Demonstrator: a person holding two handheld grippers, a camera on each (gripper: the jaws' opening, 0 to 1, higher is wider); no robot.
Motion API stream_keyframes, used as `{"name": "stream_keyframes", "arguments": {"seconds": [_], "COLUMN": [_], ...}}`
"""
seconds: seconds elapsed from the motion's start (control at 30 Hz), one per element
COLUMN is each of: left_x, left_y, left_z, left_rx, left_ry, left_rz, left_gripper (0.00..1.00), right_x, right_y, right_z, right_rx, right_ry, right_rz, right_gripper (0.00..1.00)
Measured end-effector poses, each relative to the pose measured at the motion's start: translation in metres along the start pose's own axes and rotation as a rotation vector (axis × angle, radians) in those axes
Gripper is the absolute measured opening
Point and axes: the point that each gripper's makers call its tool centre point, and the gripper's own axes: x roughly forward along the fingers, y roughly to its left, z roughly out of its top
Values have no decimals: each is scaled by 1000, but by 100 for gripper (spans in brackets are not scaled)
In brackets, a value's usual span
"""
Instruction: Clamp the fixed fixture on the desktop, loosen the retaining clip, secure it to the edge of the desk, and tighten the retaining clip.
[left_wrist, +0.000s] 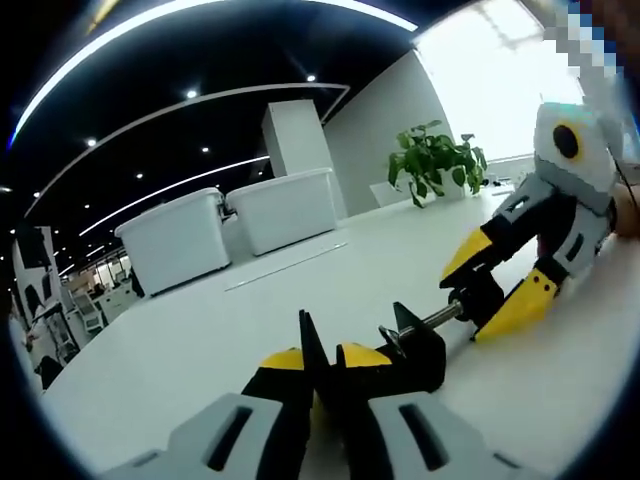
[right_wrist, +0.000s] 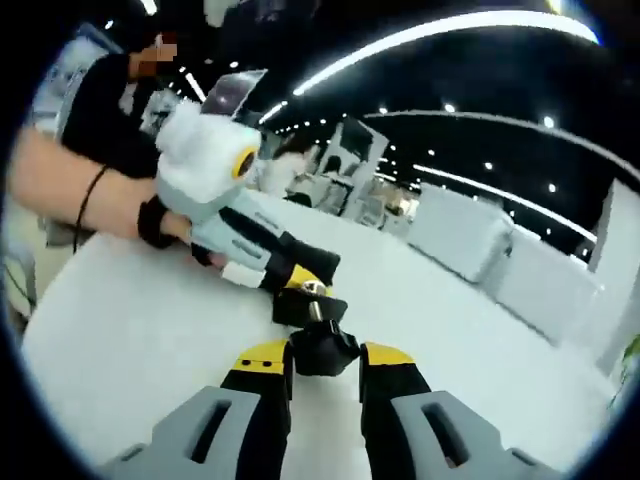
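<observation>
On the desk (left_wrist: 200, 340), the clamp (left_wrist: 415, 345) lies between your two grippers. In the left gripper view, the right gripper (left_wrist: 510, 285) sits at 2 o'clock of the clamp; two bins (left_wrist: 230, 230) stand behind at 11 o'clock, a plant (left_wrist: 435, 160) at 1 o'clock.

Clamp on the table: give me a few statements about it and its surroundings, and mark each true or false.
1. The black clamp lies on a white table. True.
2. Both storage bins are black. False: they are white.
3. A potted plant stands at the table's far end. True.
4. The right hand-held gripper hangs well clear of the clamp. False: its jaws close around the clamp's screw end.
5. The left hand-held gripper grips the clamp's other end. True.
</observation>
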Motion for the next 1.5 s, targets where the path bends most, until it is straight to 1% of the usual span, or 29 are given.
{"name": "stream_keyframes", "arguments": {"seconds": [0.07,0.1,0.17,0.2,0.23,0.27,0.3,0.4,0.43,0.57,0.7,0.8,0.87,1.07,1.13,1.2,1.27,1.3,1.33,1.37,1.4,1.43,1.5], "left_x": [-1,-1,1,1,1,1,1,1,1,1,6,6,5,5,5,5,5,5,6,6,8,8,9], "left_y": [0,-1,3,3,3,2,2,2,1,1,5,4,4,5,5,6,6,6,7,7,10,10,11], "left_z": [0,0,-1,-1,-1,-1,0,0,0,0,-1,-1,-1,-1,-1,-1,-1,-1,-1,-2,-3,-3,-4], "left_rx": [-2,-1,3,3,2,1,2,-1,-3,-2,-3,0,3,10,6,2,-1,0,-1,-5,-8,-8,-10], "left_ry": [1,0,2,1,1,2,2,2,2,2,5,8,13,12,12,13,12,12,12,12,12,13,12], "left_rz": [3,6,9,8,9,9,9,11,12,10,11,16,22,31,33,37,42,44,43,44,44,44,45], "left_gripper": [10,10,10,10,10,10,10,10,10,10,10,9,9,9,9,9,9,9,9,9,9,9,9], "right_x": [-4,-8,-8,-8,0,1,1,4,1,0,-1,-2,-6,-8,-10,-10,-6,-7,-7,-7,-7,-5,-2], "right_y": [3,6,2,1,-10,-11,-8,-10,-7,-4,-1,2,9,13,17,17,11,11,11,12,13,10,6], "right_z": [2,3,2,1,-1,0,-1,-2,-2,-2,-2,-2,-1,-1,-1,-2,-1,0,1,3,3,3,3], "right_rx": [149,210,307,330,339,331,326,332,334,348,359,351,350,343,323,262,205,161,82,-44,-94,-128,-175], "right_ry": [-26,-37,-43,-47,-41,-40,-41,-42,-45,-52,-57,-58,-60,-59,-57,-48,-43,-39,-31,-20,-9,-7,-1], "right_rz": [28,34,45,47,52,51,50,52,50,49,52,51,51,52,47,35,17,7,-6,-27,-32,-42,-54], "right_gripper": [25,25,25,25,25,25,25,25,25,25,25,25,25,25,24,24,24,24,24,24,24,24,24]}}
